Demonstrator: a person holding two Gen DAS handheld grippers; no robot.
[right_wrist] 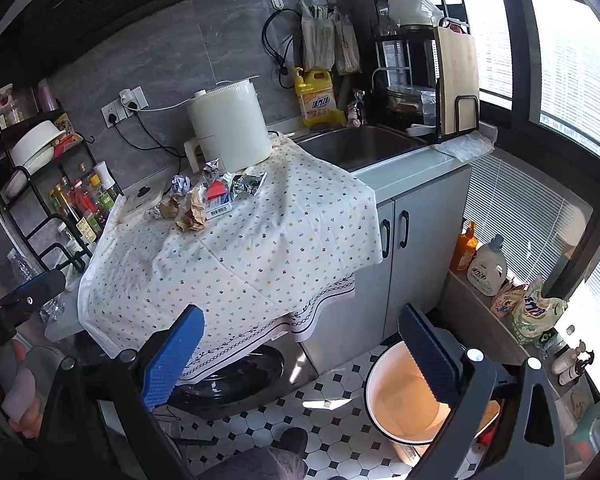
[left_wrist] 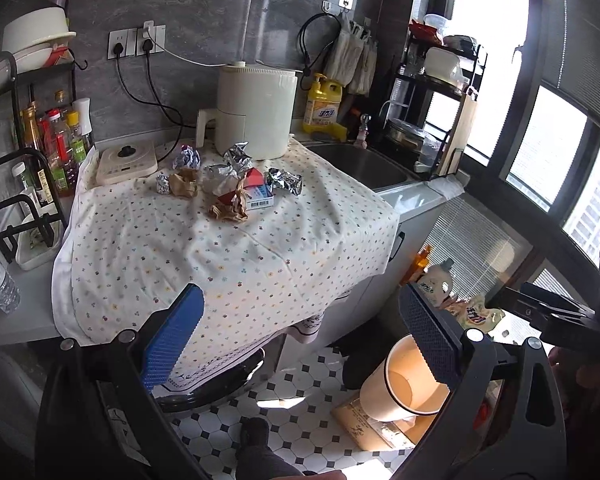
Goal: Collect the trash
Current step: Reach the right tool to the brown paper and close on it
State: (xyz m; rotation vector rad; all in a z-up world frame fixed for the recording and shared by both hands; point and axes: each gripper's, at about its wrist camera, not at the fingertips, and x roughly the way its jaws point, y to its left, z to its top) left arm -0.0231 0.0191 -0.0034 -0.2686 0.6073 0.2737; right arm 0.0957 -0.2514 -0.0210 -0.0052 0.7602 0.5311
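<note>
A pile of trash lies at the far side of the dotted tablecloth (left_wrist: 228, 264): crumpled foil (left_wrist: 286, 181), brown paper wads (left_wrist: 228, 210), a red and blue carton (left_wrist: 260, 194) and a foil ball (left_wrist: 163, 184). The same pile shows in the right wrist view (right_wrist: 204, 200). A pale bin (left_wrist: 400, 388) stands on the tiled floor at the lower right, also in the right wrist view (right_wrist: 408, 396). My left gripper (left_wrist: 300, 344) is open and empty, held well short of the trash. My right gripper (right_wrist: 300, 352) is open and empty, above the floor beside the bin.
A white appliance (left_wrist: 256, 112) stands behind the trash, an induction plate (left_wrist: 126, 162) to its left, and a bottle rack (left_wrist: 56, 140) further left. A sink (left_wrist: 360, 164) and a dish rack (left_wrist: 432, 92) are at the right. Detergent bottles (right_wrist: 488, 268) line the window ledge.
</note>
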